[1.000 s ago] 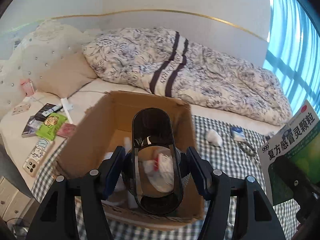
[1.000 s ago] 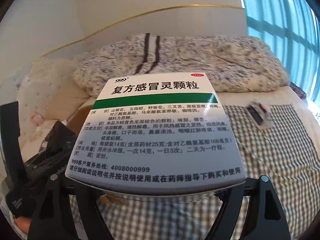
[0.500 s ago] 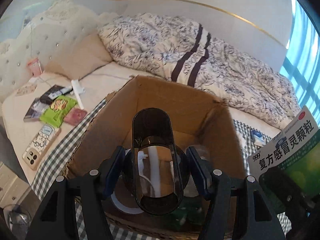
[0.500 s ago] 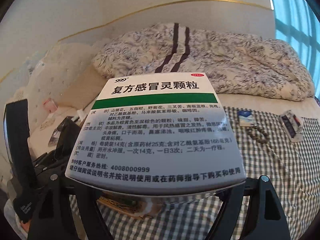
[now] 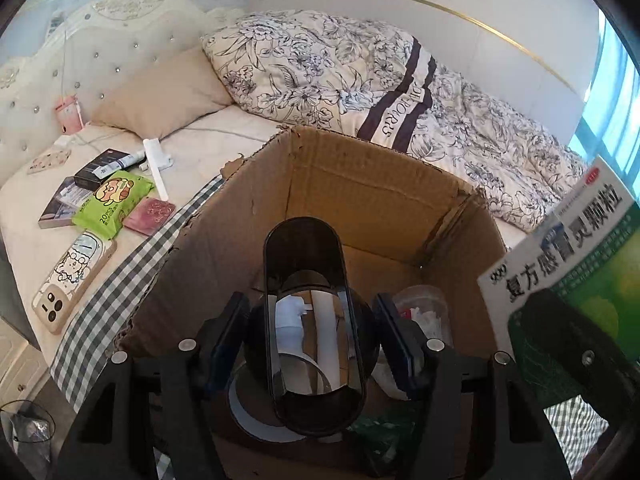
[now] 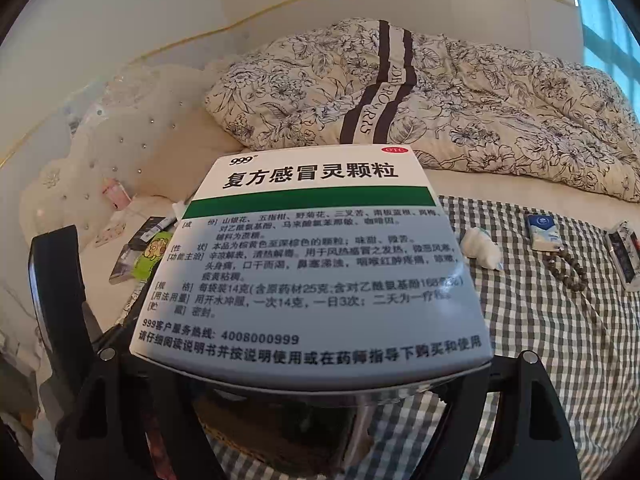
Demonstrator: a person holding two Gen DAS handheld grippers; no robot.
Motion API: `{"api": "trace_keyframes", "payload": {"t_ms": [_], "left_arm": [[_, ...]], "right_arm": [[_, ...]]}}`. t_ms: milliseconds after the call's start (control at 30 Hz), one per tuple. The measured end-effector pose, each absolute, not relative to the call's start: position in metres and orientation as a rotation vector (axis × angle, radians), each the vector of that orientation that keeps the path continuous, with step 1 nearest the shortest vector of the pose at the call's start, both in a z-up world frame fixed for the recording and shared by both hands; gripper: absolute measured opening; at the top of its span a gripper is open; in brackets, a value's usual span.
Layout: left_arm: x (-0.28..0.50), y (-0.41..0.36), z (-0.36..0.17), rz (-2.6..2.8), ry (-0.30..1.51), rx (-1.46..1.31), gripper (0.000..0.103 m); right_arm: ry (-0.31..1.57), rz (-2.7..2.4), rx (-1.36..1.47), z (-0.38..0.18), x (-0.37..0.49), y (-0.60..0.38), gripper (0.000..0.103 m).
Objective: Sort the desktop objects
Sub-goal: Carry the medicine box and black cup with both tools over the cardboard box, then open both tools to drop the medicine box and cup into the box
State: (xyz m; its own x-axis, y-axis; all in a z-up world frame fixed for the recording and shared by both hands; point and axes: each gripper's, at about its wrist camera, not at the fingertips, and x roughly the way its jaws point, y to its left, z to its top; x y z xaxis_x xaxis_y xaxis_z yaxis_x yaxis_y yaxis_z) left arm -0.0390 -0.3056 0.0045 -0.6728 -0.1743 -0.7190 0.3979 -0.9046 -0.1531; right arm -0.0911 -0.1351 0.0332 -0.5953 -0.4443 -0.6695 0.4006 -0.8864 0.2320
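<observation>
My left claw (image 5: 312,332) grips a dark smoky see-through container (image 5: 308,320), upright oval tube, both blue pads pressed against its sides. It hangs over the open cardboard box (image 5: 360,192), which sits just ahead of and under the claw on the checked cloth (image 5: 120,280) on the bed. Inside the box, below the claw: a white tape ring (image 5: 248,420), a clear plastic cup (image 5: 424,312) to the right, white bits seen through the tube.

My right claw (image 6: 312,364) grips a medicine box (image 6: 316,264), white and grey with a green band and Chinese print, clamped by its near edge; it fills the view. In the left view that same box sits right of my left claw, at the carton's right wall.

Ahead and right of the right claw on the cloth: crumpled tissue (image 6: 480,248), small blue pack (image 6: 544,232), bead bracelet (image 6: 568,272). Far left of the left claw: phone (image 5: 72,280), green wipes pack (image 5: 112,204).
</observation>
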Motion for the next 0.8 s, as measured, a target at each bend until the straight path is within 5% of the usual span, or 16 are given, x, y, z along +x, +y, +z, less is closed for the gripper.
{"api": "trace_keyframes", "payload": {"t_ms": [100,267,333,800], "left_arm": [[-0.04,-0.303,0.004,-2.581,0.401,1.065,0.07],[-0.042,-0.293,0.003,-2.572,0.32,1.092,0.09],[-0.041,-0.291,0.003,-2.541,0.297,1.073,0.101],[-0.026,-0.296,0.017,-2.516,0.309,1.021,0.101]], "right_arm": [[-0.081,-2.439,1.046,0.031,-0.093,-0.141,0.081],[-0.047,-2.434,1.023,0.03,-0.093,-0.153,0.081],[-0.003,-2.454,1.013,0.031,-0.093,-0.158,0.089],[0.018,-2.524,0.965,0.048,-0.09,-0.157,0.097]]}}
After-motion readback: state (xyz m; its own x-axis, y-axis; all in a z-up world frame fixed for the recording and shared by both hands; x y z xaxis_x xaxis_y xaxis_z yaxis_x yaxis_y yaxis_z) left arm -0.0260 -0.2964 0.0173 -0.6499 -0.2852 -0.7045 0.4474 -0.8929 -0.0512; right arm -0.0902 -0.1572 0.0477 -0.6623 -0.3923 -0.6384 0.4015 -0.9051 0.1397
